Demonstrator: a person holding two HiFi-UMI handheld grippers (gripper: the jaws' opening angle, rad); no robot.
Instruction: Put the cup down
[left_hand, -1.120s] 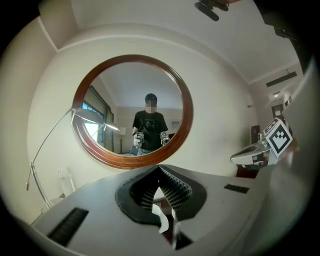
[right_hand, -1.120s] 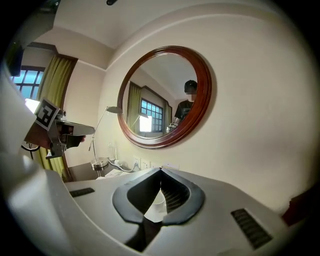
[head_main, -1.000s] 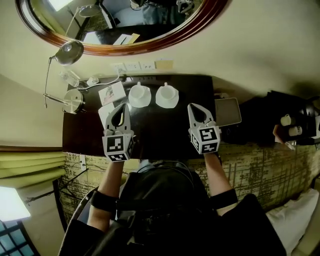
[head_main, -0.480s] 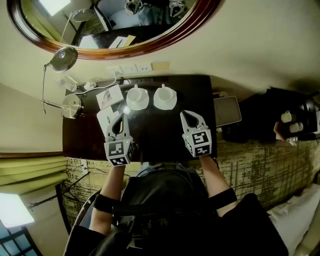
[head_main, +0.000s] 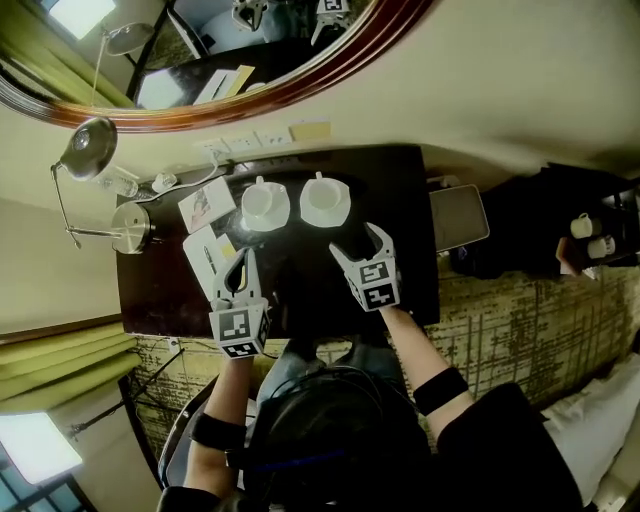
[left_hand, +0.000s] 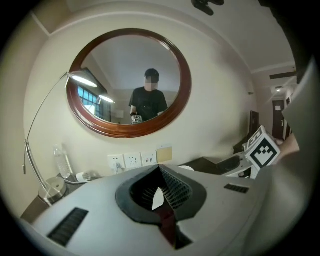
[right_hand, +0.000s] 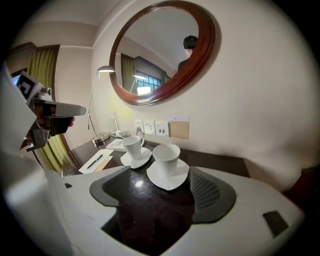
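Note:
Two white cups stand upright on white saucers at the back of the dark table (head_main: 405, 210). The right cup (head_main: 322, 196) (right_hand: 166, 157) lies just beyond my right gripper (head_main: 358, 246) (right_hand: 156, 199). That gripper's jaws have just been opening and now stand wide apart, with only bare tabletop between them. The left cup (head_main: 262, 201) (right_hand: 132, 146) sits beside it, handle toward the wall. My left gripper (head_main: 243, 260) (left_hand: 160, 196) hovers over the table's front left, shut and empty, pointing at the wall below the mirror.
A chrome desk lamp (head_main: 128, 228) and a water bottle (head_main: 118, 181) stand at the table's left end. A notepad with a pen (head_main: 208, 256) and a card (head_main: 206, 204) lie nearby. Wall sockets (head_main: 247, 143) are behind the cups. A grey tablet (head_main: 459, 217) lies at the right.
Both grippers have sunk toward the table. The right gripper's jaws went from shut to wide open and now sit close in front of the right cup.

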